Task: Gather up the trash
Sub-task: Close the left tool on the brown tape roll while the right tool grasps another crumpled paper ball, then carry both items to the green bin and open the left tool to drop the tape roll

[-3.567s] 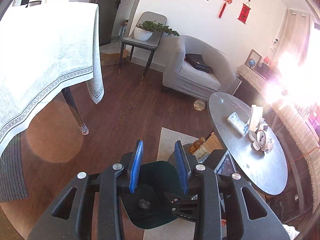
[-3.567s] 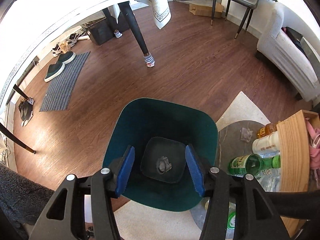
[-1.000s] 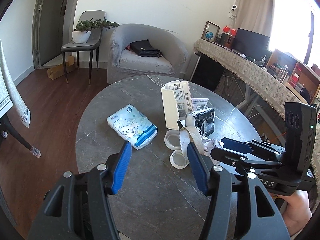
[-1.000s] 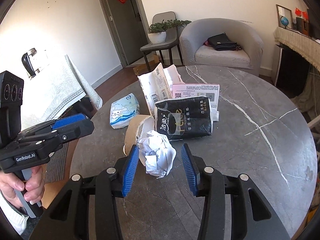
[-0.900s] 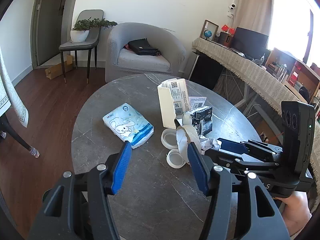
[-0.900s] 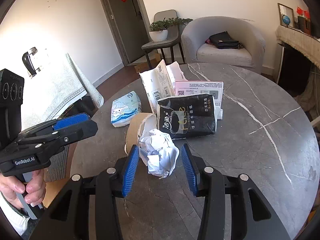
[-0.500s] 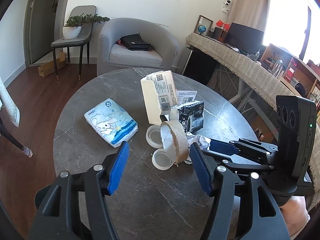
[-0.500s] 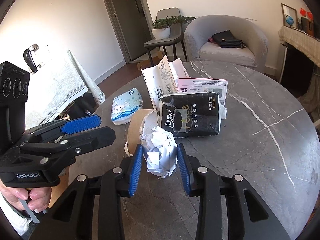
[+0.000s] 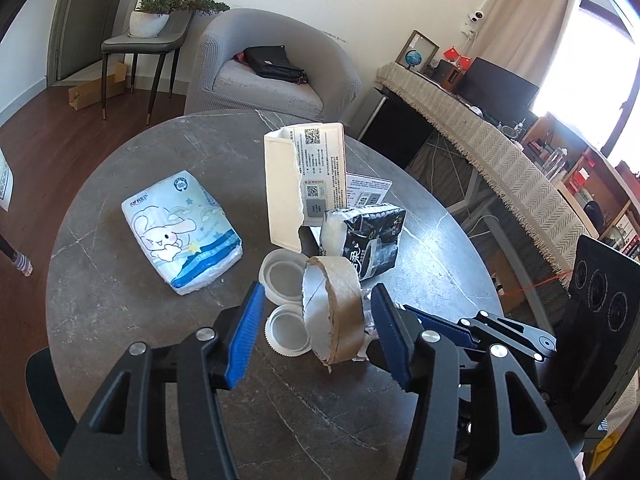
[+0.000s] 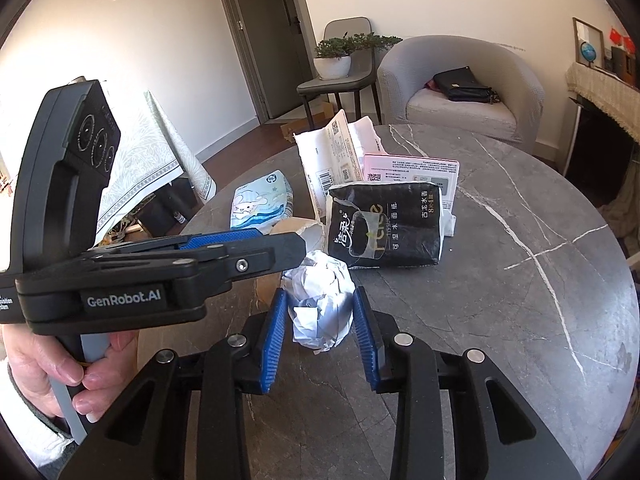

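A brown cardboard tape roll (image 9: 338,312) stands on edge on the round grey marble table (image 9: 120,300). My left gripper (image 9: 316,300) straddles it, jaws closing, with a gap on each side of the roll. Beside the roll lies a crumpled white paper ball (image 10: 320,300). My right gripper (image 10: 320,296) is shut on it, both blue pads against the paper. The right wrist view shows the left gripper (image 10: 240,248) from the side, held by a hand (image 10: 48,364). The right gripper (image 9: 440,324) reaches in from the right in the left wrist view.
Behind the roll are two white lids (image 9: 280,276), a black tissue pack (image 10: 384,232), a torn white paper package (image 9: 284,184) and a pink-edged card (image 10: 412,168). A blue and white tissue pack (image 9: 180,232) lies to the left. A grey armchair (image 9: 272,80) stands beyond the table.
Both grippers came from over a teal bin to the table. The left one advanced until the roll stood between its jaws, which narrowed. The right jaws closed onto the paper ball.
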A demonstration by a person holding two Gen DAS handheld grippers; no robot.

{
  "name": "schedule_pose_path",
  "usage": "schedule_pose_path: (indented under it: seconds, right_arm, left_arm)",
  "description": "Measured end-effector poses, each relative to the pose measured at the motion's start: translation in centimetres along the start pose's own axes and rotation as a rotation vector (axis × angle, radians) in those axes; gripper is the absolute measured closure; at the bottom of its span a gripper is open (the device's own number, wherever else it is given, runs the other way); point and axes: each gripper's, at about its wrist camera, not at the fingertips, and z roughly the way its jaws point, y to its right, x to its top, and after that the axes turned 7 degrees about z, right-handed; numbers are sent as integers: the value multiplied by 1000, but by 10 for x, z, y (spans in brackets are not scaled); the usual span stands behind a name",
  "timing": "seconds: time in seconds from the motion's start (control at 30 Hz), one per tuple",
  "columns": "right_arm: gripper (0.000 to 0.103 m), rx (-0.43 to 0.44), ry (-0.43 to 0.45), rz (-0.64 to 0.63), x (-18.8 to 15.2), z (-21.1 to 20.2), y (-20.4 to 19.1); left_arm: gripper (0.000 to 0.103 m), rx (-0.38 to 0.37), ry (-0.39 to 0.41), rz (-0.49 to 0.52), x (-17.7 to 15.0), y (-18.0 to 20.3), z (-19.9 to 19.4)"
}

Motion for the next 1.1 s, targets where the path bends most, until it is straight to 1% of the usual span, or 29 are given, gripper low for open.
schedule_pose_path:
  seconds: [0.03, 0.07, 0.13, 0.33, 0.5, 0.77, 1.0, 1.03, 1.07, 1.1]
  right_arm:
    - [70, 0, -1, -2, 0, 0, 0]
    - [70, -1, -2, -3, 1, 0, 0]
    - [71, -2, -4, -5, 1, 0, 0]
    - [75, -14, -1, -18, 1, -1, -4]
    - [78, -28, -1, -27, 3, -3, -7]
    - [80, -33, 23, -14, 7, -9, -8]
    - [81, -28, 38, -13, 11, -14, -14]
    - [91, -23, 40, -14, 12, -14, -15]
    - [96, -18, 40, -13, 13, -13, -17]
    - [95, -12, 43, -11, 14, -12, -19]
  left_arm:
    - [54, -5, 3, -2, 1, 0, 1]
    - [56, -11, 7, -4, 1, 1, 1]
    - [66, -26, 10, -11, 2, 2, 2]
    - [83, -39, 18, 9, 2, 8, 1]
    - [87, -44, 21, 4, 1, 7, -2]
    - [87, -49, 60, -3, 4, 2, -22]
    - [87, -29, 75, -6, 4, -6, -38]
    - [87, -21, 75, -2, 4, -7, -41]
    - [87, -14, 76, 2, 4, -9, -43]
    - [87, -8, 77, 4, 4, -11, -45]
